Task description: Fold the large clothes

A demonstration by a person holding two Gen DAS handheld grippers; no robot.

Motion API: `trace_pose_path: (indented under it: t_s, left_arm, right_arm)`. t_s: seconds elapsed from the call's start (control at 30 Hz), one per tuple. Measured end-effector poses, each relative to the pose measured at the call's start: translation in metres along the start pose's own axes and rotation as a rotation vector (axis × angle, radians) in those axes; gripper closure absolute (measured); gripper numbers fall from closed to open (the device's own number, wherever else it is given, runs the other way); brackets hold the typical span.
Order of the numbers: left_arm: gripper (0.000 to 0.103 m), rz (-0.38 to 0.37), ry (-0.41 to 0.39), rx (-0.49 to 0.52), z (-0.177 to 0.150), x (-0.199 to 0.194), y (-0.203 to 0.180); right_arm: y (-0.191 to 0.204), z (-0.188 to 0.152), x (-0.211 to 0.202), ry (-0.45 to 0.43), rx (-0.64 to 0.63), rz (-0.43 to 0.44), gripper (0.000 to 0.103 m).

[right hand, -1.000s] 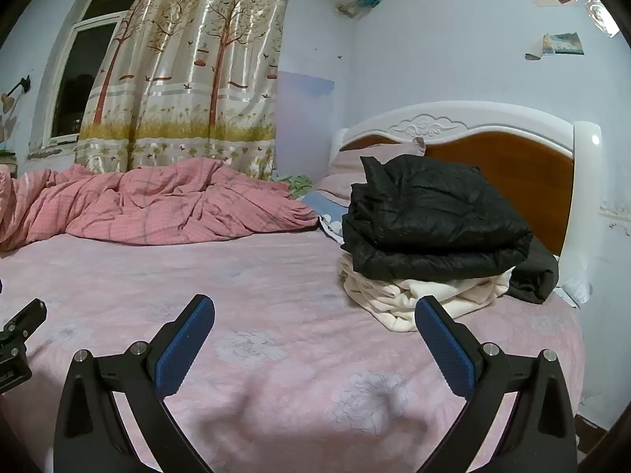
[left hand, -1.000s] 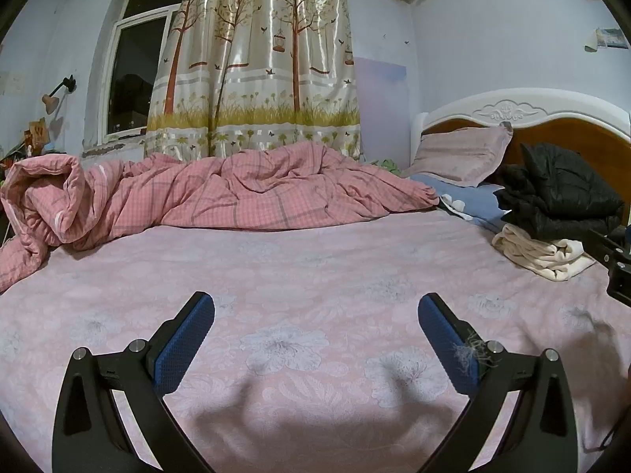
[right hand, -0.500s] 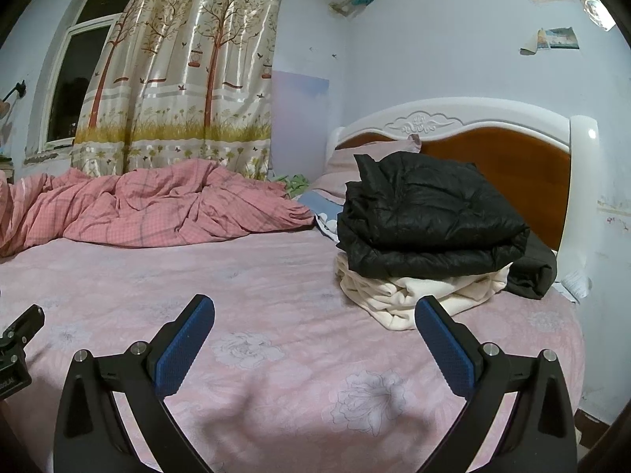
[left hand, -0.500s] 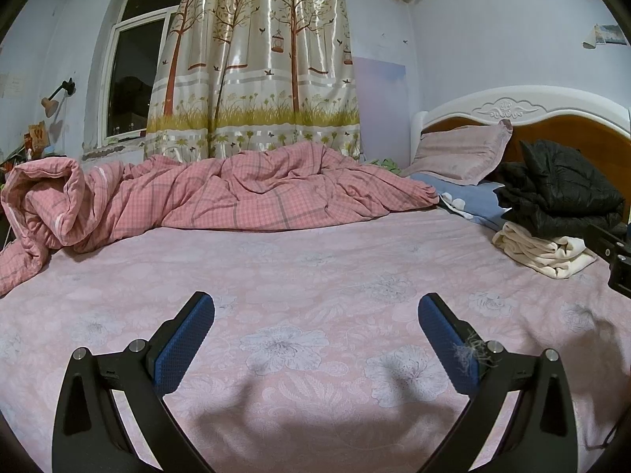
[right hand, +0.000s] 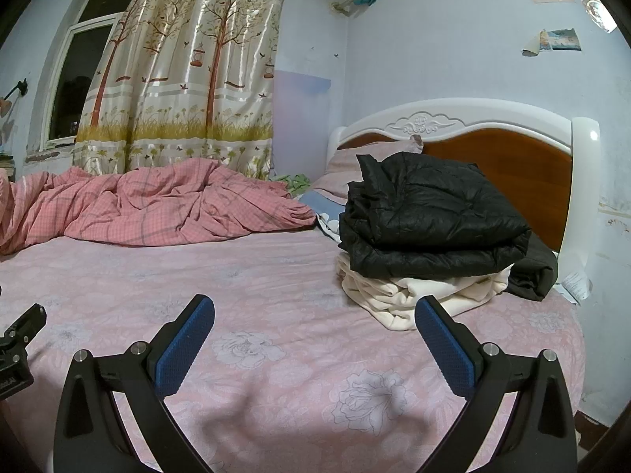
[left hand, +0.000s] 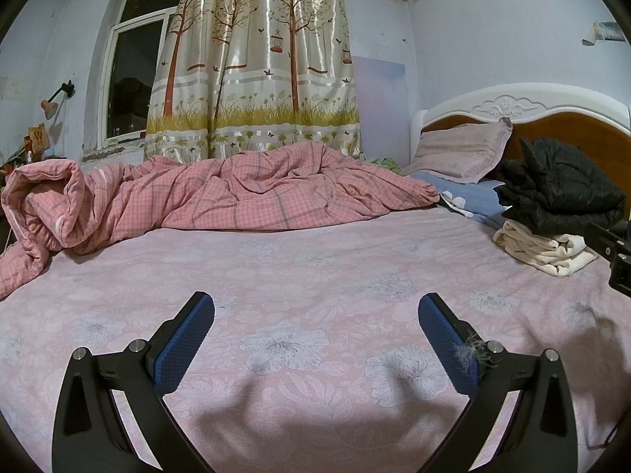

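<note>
A folded black quilted puffer jacket (right hand: 430, 224) sits atop a folded cream-white garment (right hand: 414, 291) at the right centre of the right wrist view, the stack resting on the pink floral bedsheet (right hand: 276, 299) in front of the white-and-brown wooden headboard (right hand: 493, 134). The jacket's long axis runs roughly left to right across the frame, its folded edge facing the camera. The right gripper (right hand: 314, 329), its blue-padded fingers (right hand: 185, 349) spread wide and holding nothing, hovers over bare sheet at the bottom of the frame; the stack lies beyond and above the right-hand finger, apart from it, though the cream garment's lower edge appears just behind that fingertip.

In the left wrist view, the same stack (left hand: 560, 193) sits at the far right edge, well apart from the left gripper (left hand: 315, 325), whose fingers (left hand: 447, 349) also stand wide apart and empty, a tuft of lint clinging to the right-hand pad. A crumpled pink checked duvet (left hand: 221, 197) stretches across the middle left, below a tree-patterned curtain (left hand: 252, 59).
</note>
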State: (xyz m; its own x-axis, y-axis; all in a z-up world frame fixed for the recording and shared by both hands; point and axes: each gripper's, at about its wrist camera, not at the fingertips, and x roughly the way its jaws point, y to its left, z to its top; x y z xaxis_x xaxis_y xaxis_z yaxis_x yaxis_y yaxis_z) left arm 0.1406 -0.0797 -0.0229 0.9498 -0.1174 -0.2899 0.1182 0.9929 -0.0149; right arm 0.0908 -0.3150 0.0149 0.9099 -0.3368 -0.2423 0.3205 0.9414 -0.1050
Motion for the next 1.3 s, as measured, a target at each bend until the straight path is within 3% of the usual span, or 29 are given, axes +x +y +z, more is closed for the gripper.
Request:
trace_pose_path:
  t_s: [1.3]
  left_arm:
    - [0.000,-0.003,-0.003,0.004,0.0013,-0.0004,0.0020]
  right_arm:
    - [0.0017,0.0002,0.0000,0.005,0.009,0.000,0.000]
